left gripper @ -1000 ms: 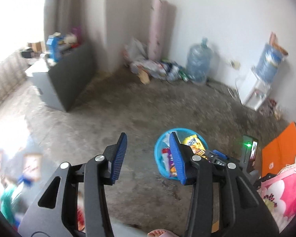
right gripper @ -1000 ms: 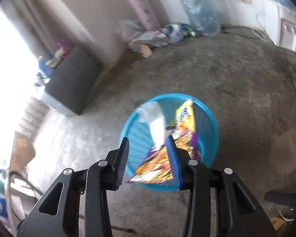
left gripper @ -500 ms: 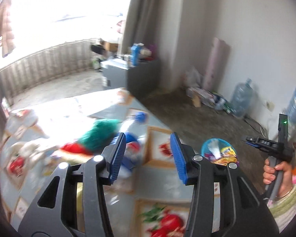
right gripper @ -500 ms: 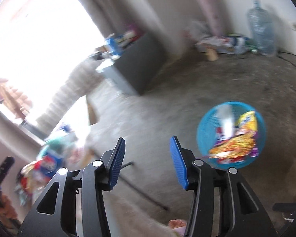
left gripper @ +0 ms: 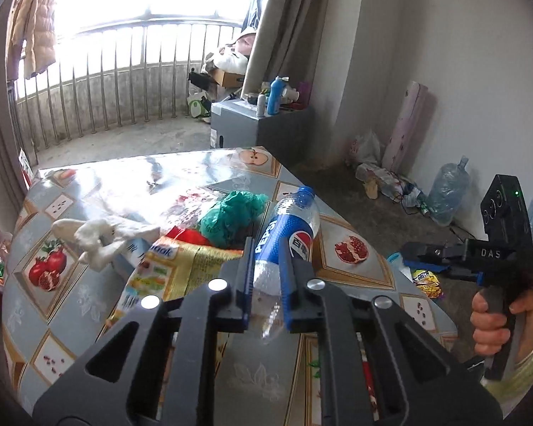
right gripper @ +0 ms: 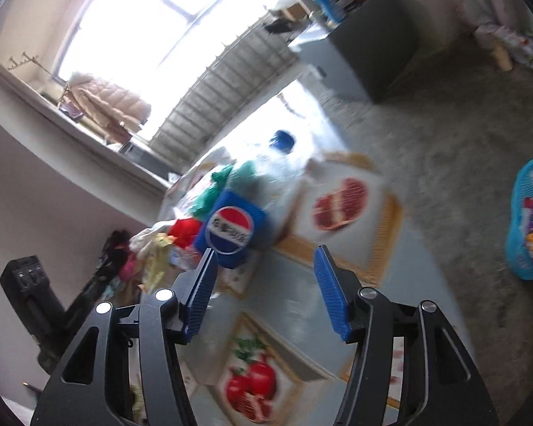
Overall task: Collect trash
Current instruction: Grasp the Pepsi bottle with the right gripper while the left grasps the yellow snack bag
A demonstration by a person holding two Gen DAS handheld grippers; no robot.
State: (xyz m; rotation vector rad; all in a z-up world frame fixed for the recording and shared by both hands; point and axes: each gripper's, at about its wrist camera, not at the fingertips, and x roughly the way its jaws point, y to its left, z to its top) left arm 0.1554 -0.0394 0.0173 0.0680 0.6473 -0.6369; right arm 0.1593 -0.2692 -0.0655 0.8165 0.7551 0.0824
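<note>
**Left claw clamps the Pepsi bottle on the fruit-print surface**

The round surface (left gripper: 341, 220), covered in a cloth printed with pomegranates and apples, fills the lower half of both wrist views. A pile of trash lies near its middle, and the Pepsi bottle (left gripper: 289, 234) is the landmark among it: it lies on its side, blue cap pointing away toward the balcony railing.

On the floor past the surface's edge, well apart from the bottle, sits the blue mesh basket (right gripper: 531, 220) with snack wrappers already inside.

The left claw (left gripper: 264, 277) has just been closing, and its blue pads now grip the bottle's clear lower end between them. The right claw (right gripper: 266, 293) has just been opening; its jaws stand apart with nothing between them, poised over the surface nearer than the bottle. A hand (left gripper: 494, 323) holds its grip.

Just beside the bottle lies a crumpled green bag (left gripper: 231, 216), touching a red scrap (left gripper: 192, 236). In front of those, next to the bottle, is a yellow snack packet (left gripper: 181, 266), and beyond it a wad of white paper (left gripper: 99, 238).
</note>
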